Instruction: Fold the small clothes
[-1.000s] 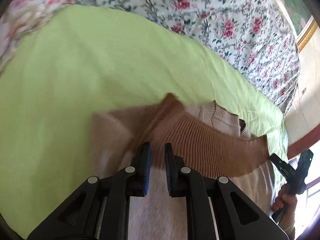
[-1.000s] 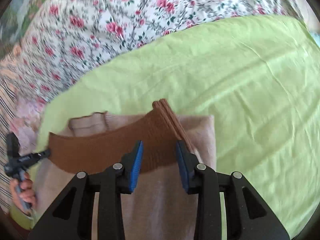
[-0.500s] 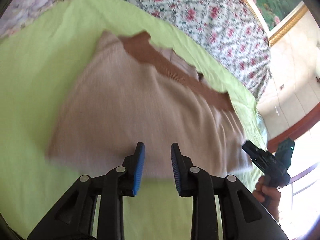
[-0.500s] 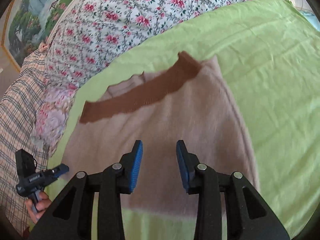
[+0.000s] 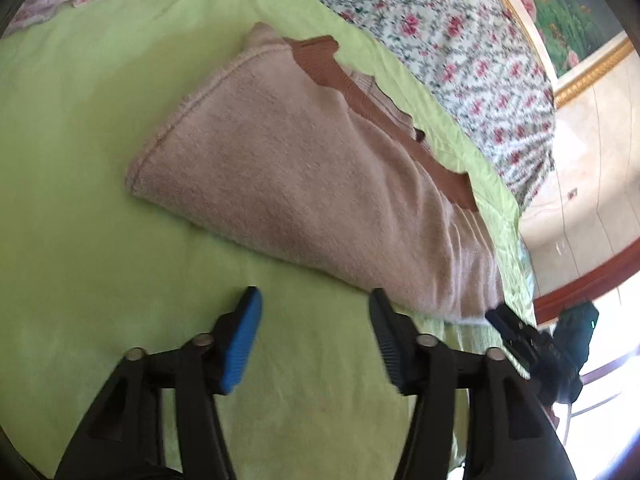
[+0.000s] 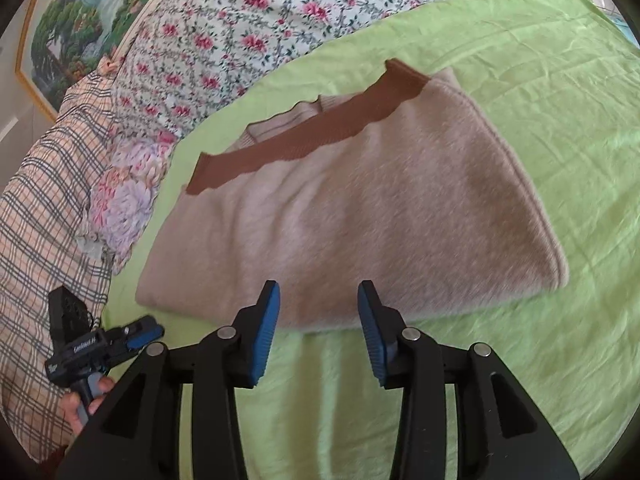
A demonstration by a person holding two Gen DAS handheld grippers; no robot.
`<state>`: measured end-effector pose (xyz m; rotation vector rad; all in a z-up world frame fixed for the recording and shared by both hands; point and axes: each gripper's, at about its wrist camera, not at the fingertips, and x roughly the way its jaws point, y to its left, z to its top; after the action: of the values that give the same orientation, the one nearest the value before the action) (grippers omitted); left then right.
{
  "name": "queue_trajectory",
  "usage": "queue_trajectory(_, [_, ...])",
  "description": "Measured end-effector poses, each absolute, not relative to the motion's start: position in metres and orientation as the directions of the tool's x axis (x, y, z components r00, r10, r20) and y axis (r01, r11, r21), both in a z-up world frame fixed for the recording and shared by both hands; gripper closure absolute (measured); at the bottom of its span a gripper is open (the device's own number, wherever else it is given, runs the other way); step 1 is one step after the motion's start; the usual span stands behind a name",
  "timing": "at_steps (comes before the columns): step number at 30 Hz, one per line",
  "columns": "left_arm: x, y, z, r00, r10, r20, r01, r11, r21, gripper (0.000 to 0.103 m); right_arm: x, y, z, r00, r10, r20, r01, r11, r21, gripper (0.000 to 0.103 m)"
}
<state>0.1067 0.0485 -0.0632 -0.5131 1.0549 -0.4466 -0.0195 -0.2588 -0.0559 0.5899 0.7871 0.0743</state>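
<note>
Sweater (image 6: pixel 360 216) now lies folded on the green sheet (image 6: pixel 540 128) of the bed, pale pinkish-tan knit with the brown ribbed hem band (image 6: pixel 304 132) along its far edge, the collar ribbing peeking out just beyond the band. A second ago both tools were down at that brown band, the left hand-held gripper (image 5: pixel 316 320) closed narrow on the fabric and the right hand-held gripper (image 6: pixel 318 316) straddling it; half a second ago both had already let go and pulled back over the near fold. Now both stand wide, nothing between the blue pads, each hovering just short of the sweater's near edge. Left one is over bare sheet, its right finger near the sweater's near corner; right one has its tips over the near folded edge, whether touching or above cannot tell. In the left view the right tool shows at the lower right beside the sweater's near end; in the right view the left tool (image 6: pixel 100 344) sits at lower left, gripped by the person's hand (image 6: pixel 80 404), apart from the cloth. Floral bedding (image 6: pixel 248 32) and a plaid blanket (image 6: pixel 36 220) lie beyond the sheet, a framed painting (image 6: pixel 72 20) on the wall. Reading: the bottom-to-top fold has been laid and released, so the garment is halved. Shape is wide and somewhat skewed, right edge flaring. Judged next need is either a crosswise fold or a tidy of the edges; a loose knit like this may slip out of square
</note>
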Motion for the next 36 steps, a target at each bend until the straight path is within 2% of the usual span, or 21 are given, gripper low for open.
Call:
queue_trajectory(11, [0.176, 0.065, -0.072, 0.539, -0.526, -0.658, -0.036, 0.766, -0.642, 0.04, -0.006, -0.258, -0.048, 0.721, 0.305, -0.622, 0.11, 0.837, 0.537, 0.06])
queue_trajectory(13, [0.185, 0.061, -0.068, 0.555, -0.496, -0.667, -0.038, 0.787, -0.616, 0.045, 0.003, -0.266, -0.048, 0.725, 0.301, -0.62, 0.111, 0.837, 0.536, 0.06])
queue_trajectory(15, [0.189, 0.054, -0.058, 0.582, -0.462, -0.669, -0.021, 0.814, -0.581, 0.08, 0.013, -0.276, -0.047, 0.731, 0.304, -0.611, 0.113, 0.829, 0.547, 0.06])
queue_trajectory(18, [0.185, 0.042, -0.037, 0.623, -0.431, -0.653, 0.029, 0.847, -0.531, 0.088, 0.029, -0.295, -0.047, 0.736, 0.315, -0.599, 0.121, 0.809, 0.575, 0.06])
queue_trajectory(21, [0.177, 0.019, -0.006, 0.65, -0.449, -0.613, 0.128, 0.86, -0.494, 0.092, 0.046, -0.314, -0.049, 0.721, 0.369, -0.586, 0.12, 0.767, 0.631, 0.06])
queue_trajectory(26, [0.16, -0.054, 0.034, 0.618, -0.538, -0.573, 0.352, 0.841, -0.41, 0.093, 0.077, -0.337, -0.048, 0.686, 0.522, -0.506, 0.074, 0.642, 0.763, 0.059])
queue_trajectory(28, [0.155, -0.084, 0.032, 0.578, -0.574, -0.581, 0.419, 0.819, -0.392, 0.093, 0.092, -0.341, -0.05, 0.658, 0.601, -0.454, 0.041, 0.573, 0.819, 0.039])
queue_trajectory(30, [0.154, -0.112, 0.023, 0.538, -0.58, -0.612, 0.461, 0.81, -0.362, 0.094, 0.109, -0.343, -0.051, 0.631, 0.661, -0.406, 0.017, 0.512, 0.859, 0.027])
queue_trajectory(33, [0.153, -0.142, 0.001, 0.472, -0.589, -0.656, 0.499, 0.792, -0.351, 0.094, 0.136, -0.335, -0.055, 0.583, 0.711, -0.392, -0.009, 0.488, 0.873, 0.026])
queue_trajectory(36, [0.151, -0.151, -0.007, 0.442, -0.602, -0.665, 0.512, 0.778, -0.365, 0.095, 0.167, -0.322, -0.065, 0.537, 0.729, -0.425, 0.003, 0.502, 0.865, 0.026])
